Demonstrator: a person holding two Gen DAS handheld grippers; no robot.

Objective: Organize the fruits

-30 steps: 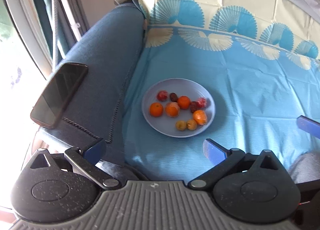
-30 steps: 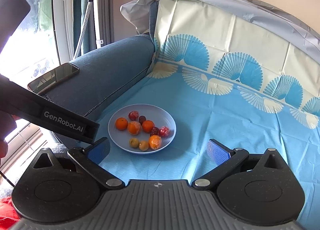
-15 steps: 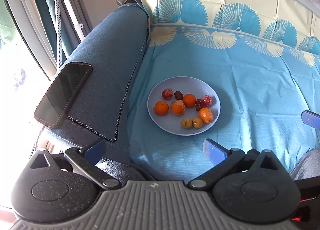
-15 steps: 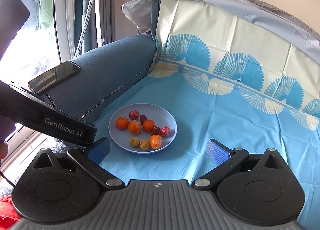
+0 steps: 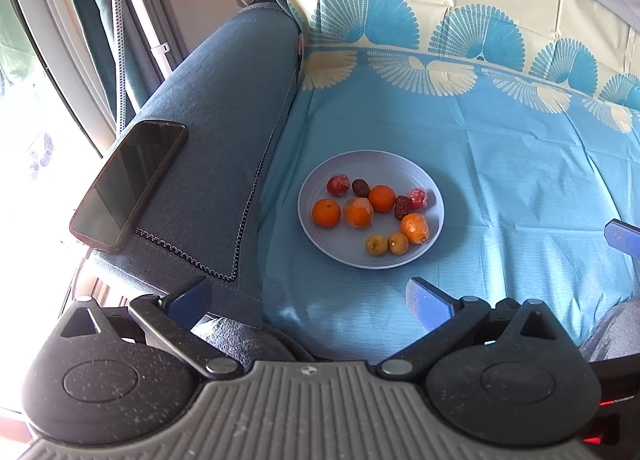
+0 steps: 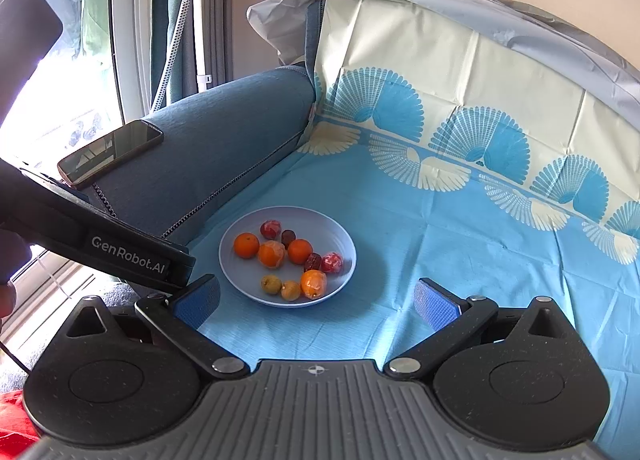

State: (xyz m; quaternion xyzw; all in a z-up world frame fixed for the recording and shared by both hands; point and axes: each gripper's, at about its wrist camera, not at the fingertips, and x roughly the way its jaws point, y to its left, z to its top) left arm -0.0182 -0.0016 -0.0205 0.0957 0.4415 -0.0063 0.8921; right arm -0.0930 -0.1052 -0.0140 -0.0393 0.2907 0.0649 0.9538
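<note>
1. Left wrist view: I read no lettering here. My left gripper (image 5: 307,296) hangs with its blue pads spread wide apart, holding nothing, over the near edge of the seat. The fruits sit together on a pale blue plate (image 5: 316,236): a bare orange (image 5: 326,213), three more oranges in clear wrap, two red wrapped fruits, two dark dates (image 5: 360,188) and two small yellow-brown fruits (image 5: 376,245). The plate rests on a blue cloth (image 5: 500,164) with a fan pattern, spread over a sofa. A dark phone (image 5: 130,184) lies on the denim-blue armrest (image 5: 224,108), beside a bright window.

2. Right wrist view: "GenRobot.AI" is printed in white on the left gripper's body (image 6: 128,254), which crosses the frame at left. My right gripper (image 6: 316,304) is likewise parted and empty, just short of the plate.
</note>
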